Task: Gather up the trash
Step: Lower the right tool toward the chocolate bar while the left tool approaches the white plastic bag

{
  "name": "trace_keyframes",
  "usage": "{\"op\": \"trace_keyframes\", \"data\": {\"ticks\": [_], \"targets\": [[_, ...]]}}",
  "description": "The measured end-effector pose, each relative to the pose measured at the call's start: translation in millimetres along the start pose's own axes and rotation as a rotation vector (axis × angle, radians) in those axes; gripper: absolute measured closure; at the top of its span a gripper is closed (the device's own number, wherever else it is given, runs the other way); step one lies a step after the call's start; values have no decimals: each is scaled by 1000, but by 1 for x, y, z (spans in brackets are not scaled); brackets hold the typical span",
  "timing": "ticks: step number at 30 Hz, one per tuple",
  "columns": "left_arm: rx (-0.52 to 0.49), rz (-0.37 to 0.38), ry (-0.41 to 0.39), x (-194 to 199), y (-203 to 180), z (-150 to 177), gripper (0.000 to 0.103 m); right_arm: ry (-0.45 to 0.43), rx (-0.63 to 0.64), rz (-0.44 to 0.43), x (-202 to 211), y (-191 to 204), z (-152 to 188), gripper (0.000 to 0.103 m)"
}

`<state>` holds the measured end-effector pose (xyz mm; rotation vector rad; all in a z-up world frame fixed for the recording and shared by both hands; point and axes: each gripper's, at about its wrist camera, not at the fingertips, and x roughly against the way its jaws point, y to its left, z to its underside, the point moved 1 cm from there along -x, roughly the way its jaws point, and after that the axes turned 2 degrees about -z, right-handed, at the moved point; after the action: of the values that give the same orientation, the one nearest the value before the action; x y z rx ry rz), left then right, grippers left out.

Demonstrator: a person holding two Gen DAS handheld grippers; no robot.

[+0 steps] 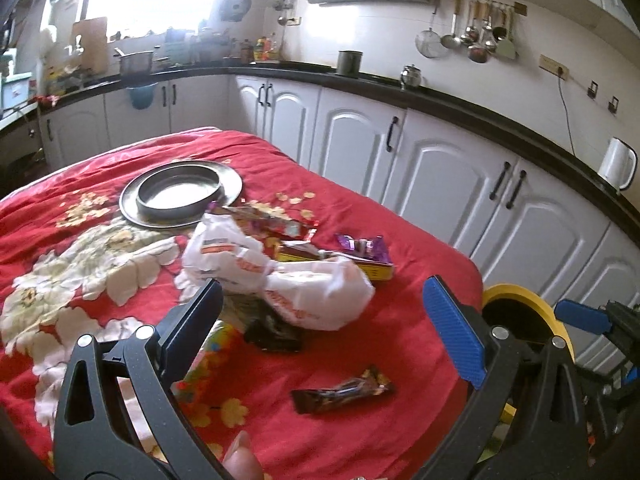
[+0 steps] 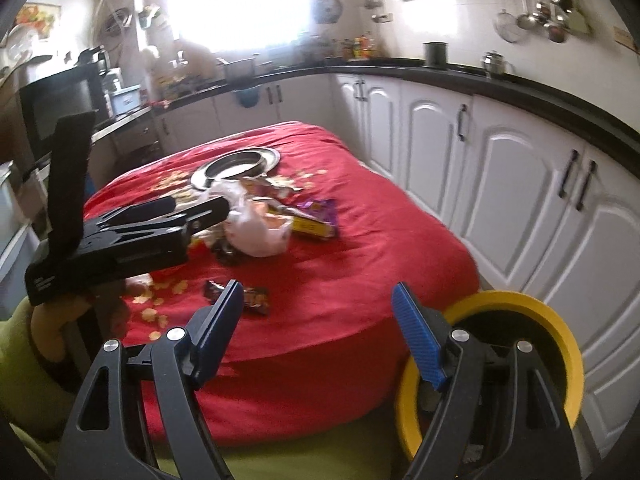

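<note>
Your left gripper (image 1: 322,320) hangs over the red cloth (image 1: 380,216) on the bench, jaws wide apart with nothing between them. Just ahead of it lies the heap of trash: a crumpled white bag (image 1: 280,276), a purple wrapper (image 1: 362,246) on a yellow box (image 1: 376,272), and a black scrap (image 1: 272,334). A brown wrapper (image 1: 344,392) sits on its own, nearer you. Your right gripper (image 2: 318,312) hovers off the bench edge, jaws apart and empty, beside the yellow bin (image 2: 560,344). A metal plate (image 1: 180,192) rests behind the heap.
</note>
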<state>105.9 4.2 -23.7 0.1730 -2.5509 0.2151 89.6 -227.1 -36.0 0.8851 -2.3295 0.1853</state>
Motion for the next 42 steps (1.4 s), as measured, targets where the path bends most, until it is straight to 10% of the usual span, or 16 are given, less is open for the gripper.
{"op": "trace_keyframes", "data": {"ticks": [24,42], "targets": [[159,-109,30,-18,80,-8,11,213,229,-135,-102,62,2,29],[323,0,234,-90,110,-23,11,289,364,-168,-154,85,13,29]]}}
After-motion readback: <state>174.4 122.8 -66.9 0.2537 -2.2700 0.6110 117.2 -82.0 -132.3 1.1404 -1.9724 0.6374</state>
